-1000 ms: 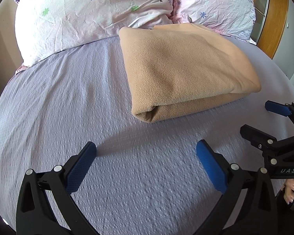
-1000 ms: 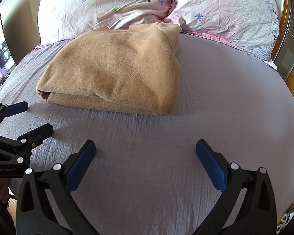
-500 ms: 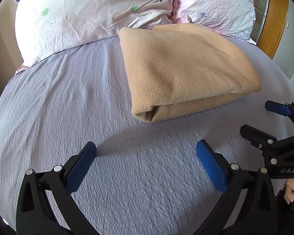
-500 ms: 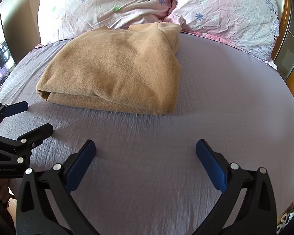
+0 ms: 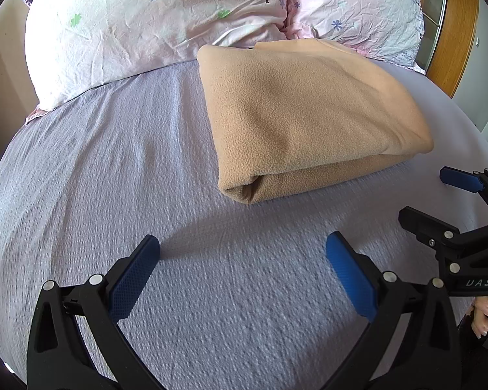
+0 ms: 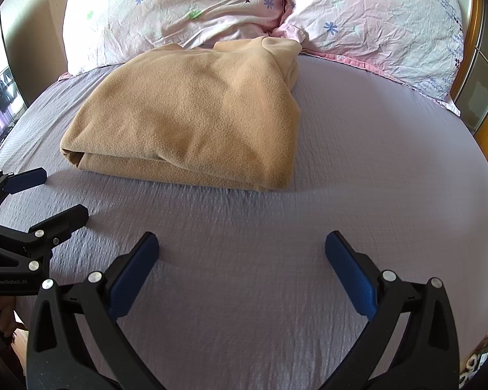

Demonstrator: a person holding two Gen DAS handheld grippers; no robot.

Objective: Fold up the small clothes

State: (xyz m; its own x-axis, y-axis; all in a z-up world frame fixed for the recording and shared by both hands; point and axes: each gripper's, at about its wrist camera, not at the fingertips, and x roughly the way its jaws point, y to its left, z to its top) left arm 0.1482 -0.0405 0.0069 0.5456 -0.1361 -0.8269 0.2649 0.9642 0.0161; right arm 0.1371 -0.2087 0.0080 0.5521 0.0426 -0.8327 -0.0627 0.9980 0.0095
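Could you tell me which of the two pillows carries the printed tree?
The left pillow: a dark tree is printed near its inner edge; the right pillow shows only small flowers.

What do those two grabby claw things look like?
Both are alike. The left gripper and right gripper have black plastic frames with triangle cut-outs, silver screws, and two long fingers padded in bumpy blue rubber. Small pale lettering marks their bodies. A bare fingertip with a pale nail shows behind one.
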